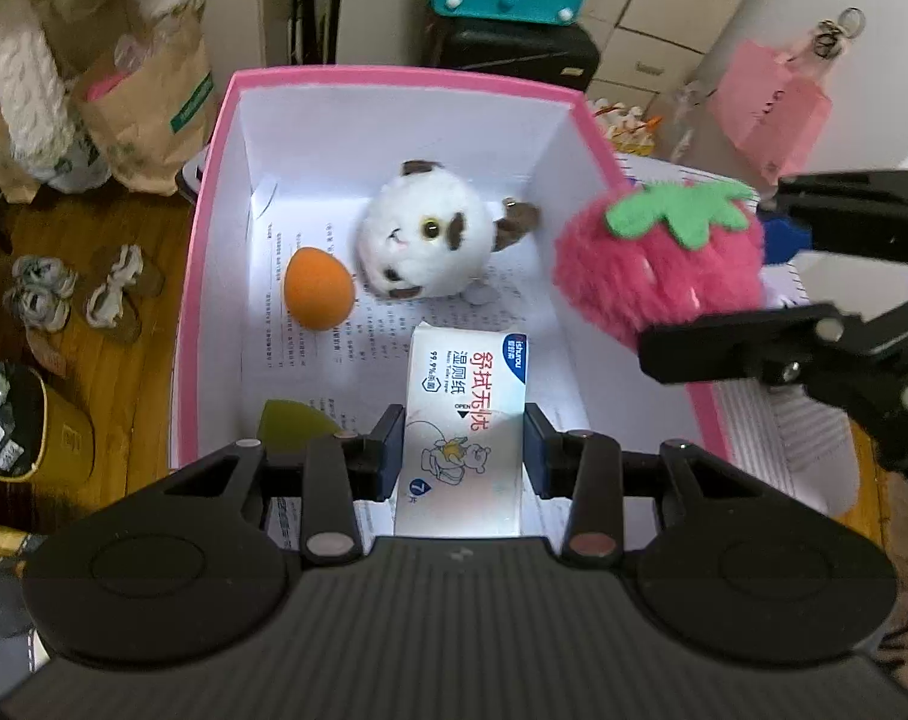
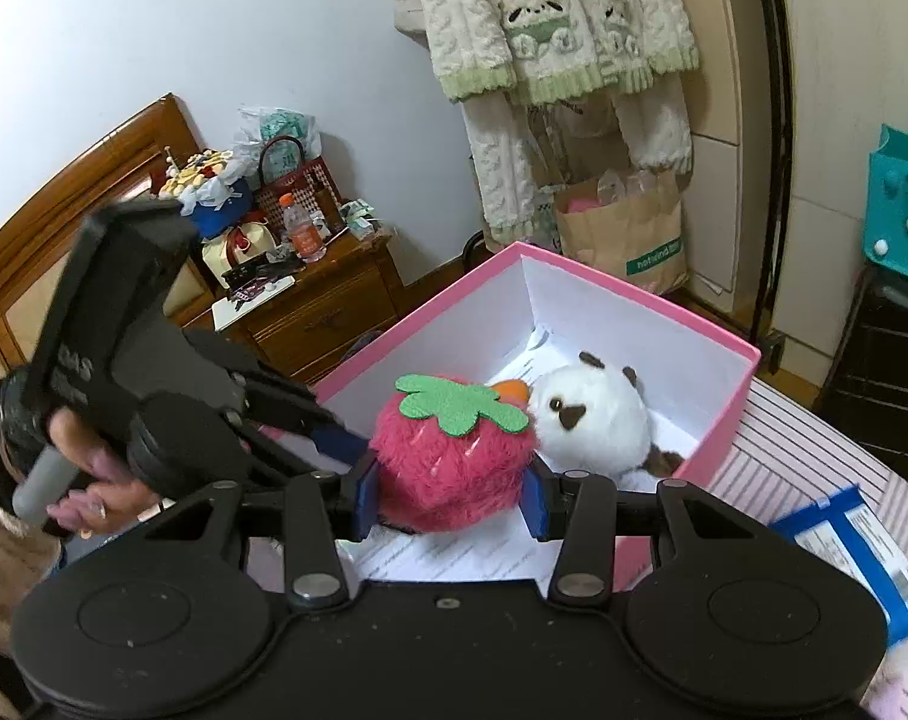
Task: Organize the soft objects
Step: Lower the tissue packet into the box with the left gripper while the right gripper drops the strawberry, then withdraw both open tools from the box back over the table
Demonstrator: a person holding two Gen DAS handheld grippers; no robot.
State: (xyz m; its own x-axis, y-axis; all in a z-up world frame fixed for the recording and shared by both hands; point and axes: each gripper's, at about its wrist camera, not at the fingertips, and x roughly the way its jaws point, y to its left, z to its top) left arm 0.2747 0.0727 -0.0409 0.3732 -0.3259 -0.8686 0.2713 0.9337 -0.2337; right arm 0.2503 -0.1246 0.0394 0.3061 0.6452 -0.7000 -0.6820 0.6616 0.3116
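A pink box (image 1: 207,192) with white walls holds a white plush animal (image 1: 423,240), an orange sponge egg (image 1: 317,288) and a green sponge (image 1: 291,423) on printed paper. My left gripper (image 1: 464,450) is shut on a white wet-wipes pack (image 1: 463,414) inside the box near its front wall. My right gripper (image 2: 450,495) is shut on a pink plush strawberry (image 2: 447,456) and holds it over the box's right rim; the strawberry also shows in the left wrist view (image 1: 658,258). The plush animal (image 2: 592,420) lies just beyond it.
The box (image 2: 724,414) stands on a striped cloth (image 2: 814,456). A blue-and-white packet (image 2: 856,552) lies on the cloth at the right. Paper bags (image 1: 135,96), slippers (image 1: 75,294) and a yellow bin (image 1: 45,438) stand on the floor left of the box. A wooden nightstand (image 2: 315,306) is at the back.
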